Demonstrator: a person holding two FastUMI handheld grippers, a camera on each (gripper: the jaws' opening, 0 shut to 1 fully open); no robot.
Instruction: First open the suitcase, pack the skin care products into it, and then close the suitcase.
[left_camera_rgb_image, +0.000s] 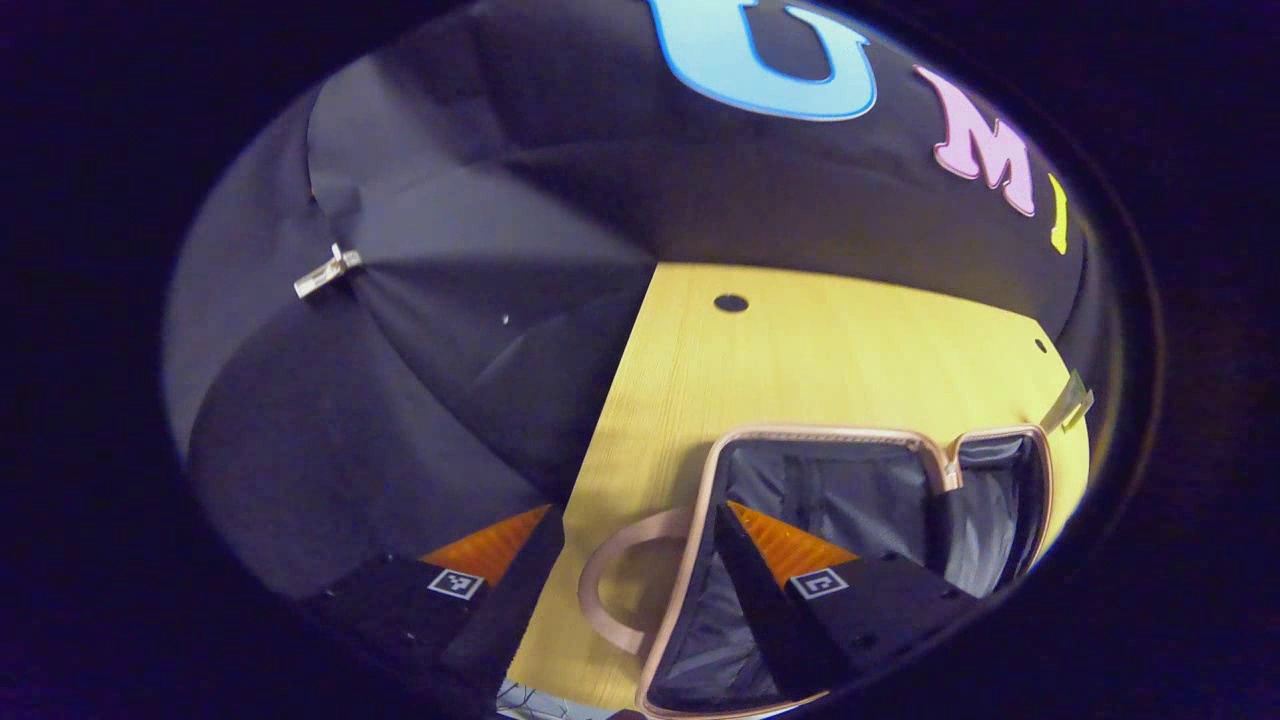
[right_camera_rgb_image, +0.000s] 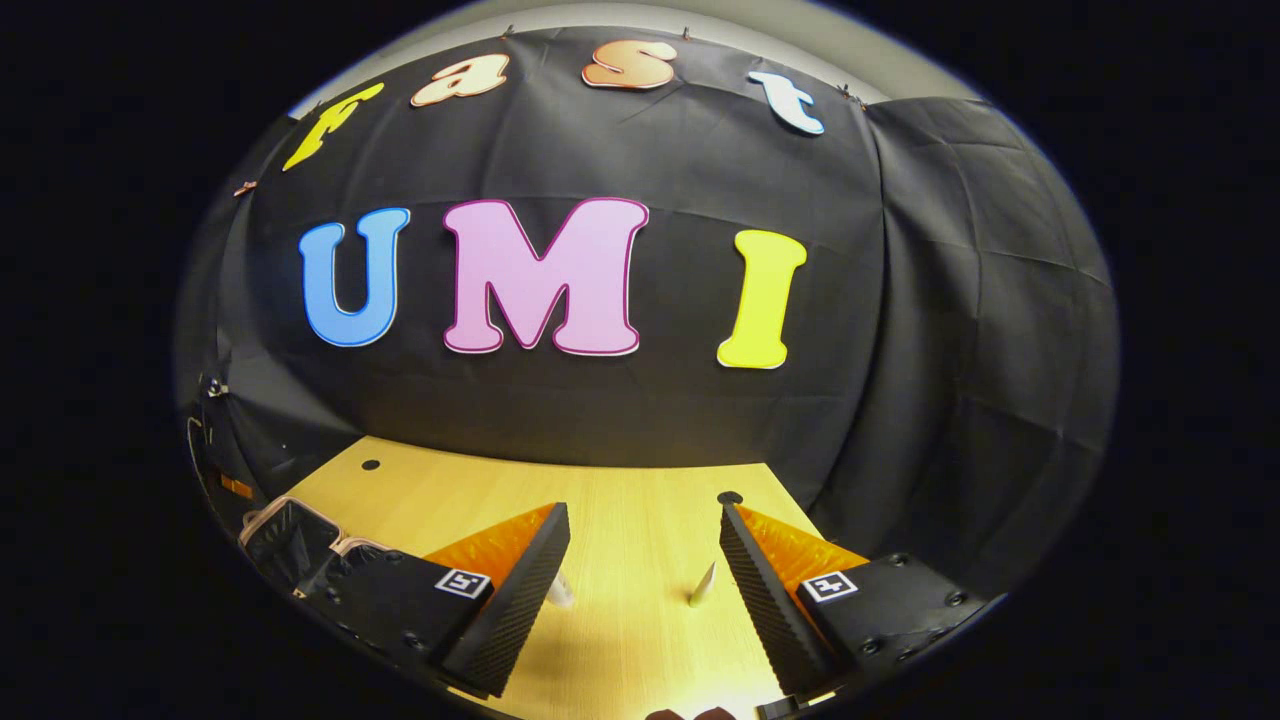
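- Pink-rimmed, grey-lined suitcase (left_camera_rgb_image: 850, 520): open on yellow wooden table (left_camera_rgb_image: 800, 350), lower right of left gripper view.
- Left gripper (left_camera_rgb_image: 635, 560): jaws wide, empty.
- Right gripper (right_camera_rgb_image: 640, 570): jaws wide, empty, 2 small pale items (right_camera_rgb_image: 702, 585) between its fingers.
- Step: packing, judged; next calls for grasping a product.

The suitcase (left_camera_rgb_image: 850, 500) lies open flat on the table, pink-rimmed, dark lining showing.

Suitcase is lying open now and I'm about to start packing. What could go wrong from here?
The suitcase lies at the table's left end, with the left gripper, jaws open, over its handle, which it might snag. The right gripper, jaws open, faces two small white items that look light enough to tip or roll when nudged.
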